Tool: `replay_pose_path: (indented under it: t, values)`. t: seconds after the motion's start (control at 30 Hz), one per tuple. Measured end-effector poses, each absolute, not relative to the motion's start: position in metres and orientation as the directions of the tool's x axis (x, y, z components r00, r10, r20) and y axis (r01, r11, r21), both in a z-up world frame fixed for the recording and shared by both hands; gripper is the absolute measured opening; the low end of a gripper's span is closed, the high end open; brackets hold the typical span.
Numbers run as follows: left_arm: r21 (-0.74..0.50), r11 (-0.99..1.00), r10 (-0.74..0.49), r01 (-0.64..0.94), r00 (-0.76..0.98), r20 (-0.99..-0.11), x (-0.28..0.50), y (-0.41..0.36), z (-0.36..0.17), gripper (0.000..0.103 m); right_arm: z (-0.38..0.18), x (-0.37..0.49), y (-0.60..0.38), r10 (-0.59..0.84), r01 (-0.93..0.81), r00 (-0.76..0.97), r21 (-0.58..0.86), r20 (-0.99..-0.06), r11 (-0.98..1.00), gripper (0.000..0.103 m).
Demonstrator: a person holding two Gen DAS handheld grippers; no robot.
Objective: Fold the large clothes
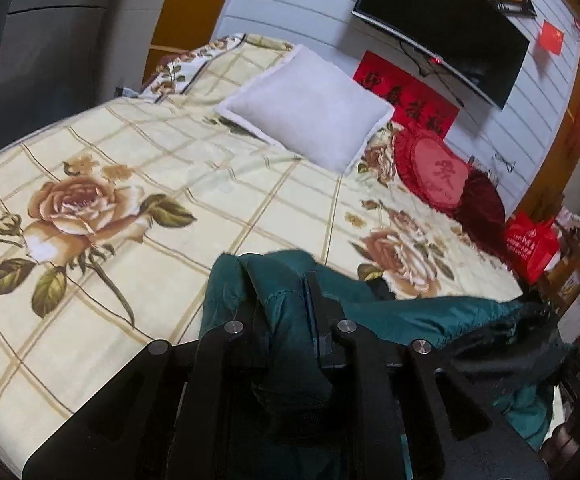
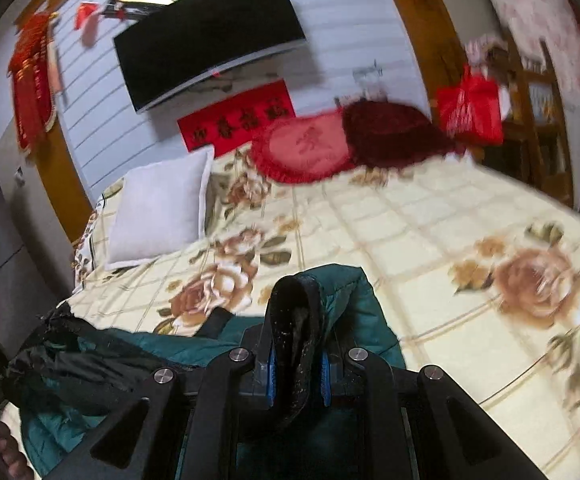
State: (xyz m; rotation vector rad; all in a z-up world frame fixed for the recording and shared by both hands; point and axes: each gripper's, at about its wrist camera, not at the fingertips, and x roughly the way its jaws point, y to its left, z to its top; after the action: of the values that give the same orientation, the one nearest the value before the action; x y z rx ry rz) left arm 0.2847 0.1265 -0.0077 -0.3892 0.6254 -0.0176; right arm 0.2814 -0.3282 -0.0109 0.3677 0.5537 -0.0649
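A dark teal padded jacket [image 1: 429, 316] with black lining hangs between my two grippers above a bed. My left gripper [image 1: 286, 304] is shut on a bunched teal edge of it at the bottom middle of the left wrist view. My right gripper [image 2: 295, 340] is shut on a black-lined fold of the same jacket [image 2: 353, 304]. The rest of the jacket trails off to the left in the right wrist view, over the bed's near edge. Both sets of fingertips are mostly buried in fabric.
The bed [image 1: 170, 152] has a cream sheet with rose prints. A white pillow [image 1: 309, 108] and a red cushion [image 1: 433, 168] lie at its head. A black TV [image 1: 441, 28] hangs on the wall. A red bag [image 1: 533, 244] and wooden furniture stand beside the bed.
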Motion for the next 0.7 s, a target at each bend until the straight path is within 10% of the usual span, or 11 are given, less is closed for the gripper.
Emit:
replay_pose_path:
  t: [0.2, 0.27, 0.33, 0.6, 0.7]
  values:
    - [-0.358, 0.929, -0.168, -0.090, 0.761, -0.627, 0.295, 0.129, -0.016, 0.019, -0.016, 0.292, -0.327, 0.095, 0.115, 0.837, 0.343, -0.538, 0.932, 0.034]
    - [-0.365, 0.928, -0.187, -0.075, 0.754, -0.630, 0.295, 0.131, -0.015, 0.021, -0.011, 0.288, -0.328, 0.132, 0.093, 0.843, 0.384, -0.521, 0.919, 0.070]
    - [-0.404, 0.913, -0.229, -0.056, 0.748, -0.623, 0.294, 0.137, -0.013, 0.024, -0.004, 0.281, -0.326, 0.157, 0.068, 0.848, 0.398, -0.506, 0.915, 0.080]
    - [-0.509, 0.861, -0.346, -0.016, 0.715, -0.607, 0.298, 0.150, -0.004, 0.038, 0.009, 0.262, -0.300, 0.172, -0.036, 0.830, 0.257, -0.531, 0.966, 0.080]
    - [-0.520, 0.854, -0.375, 0.011, 0.707, -0.600, 0.298, 0.148, 0.000, 0.069, 0.006, 0.261, -0.296, 0.150, -0.045, 0.821, 0.200, -0.550, 0.979, 0.080]
